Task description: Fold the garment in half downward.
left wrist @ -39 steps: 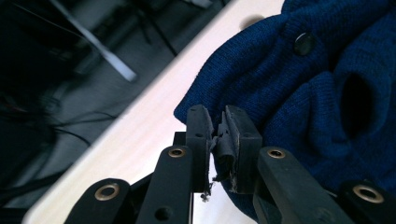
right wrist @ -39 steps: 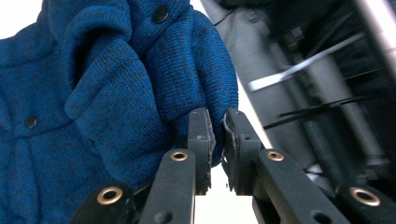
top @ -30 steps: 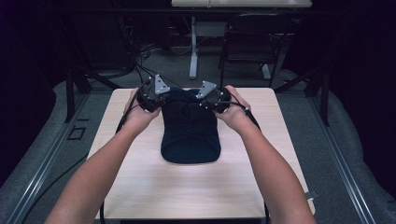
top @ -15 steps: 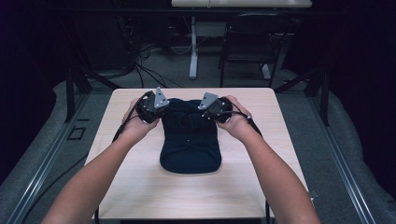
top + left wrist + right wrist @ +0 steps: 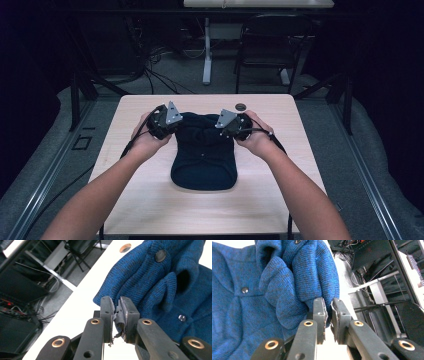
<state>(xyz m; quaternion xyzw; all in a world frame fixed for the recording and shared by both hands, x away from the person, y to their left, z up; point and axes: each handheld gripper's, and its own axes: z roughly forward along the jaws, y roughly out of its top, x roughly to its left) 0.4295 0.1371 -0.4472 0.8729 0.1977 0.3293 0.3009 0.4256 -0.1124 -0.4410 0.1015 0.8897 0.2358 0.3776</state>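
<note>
A dark blue knitted garment with buttons lies on the light wooden table, bunched at its far end. My left gripper holds the far left corner and my right gripper the far right corner. In the left gripper view the jaws are shut on the edge of the blue knit, which folds up beyond them with a dark button showing. In the right gripper view the jaws pinch a fold of the knit near a small snap.
A round cable hole sits in the table's far edge just behind the garment. Beyond the table stand a dark chair, a white desk leg and loose cables on the floor. Bare tabletop lies near me.
Both hands have come nearer to me and lower, bringing the garment's far end with them. The garment's near edge has slid toward the near side of the table.
</note>
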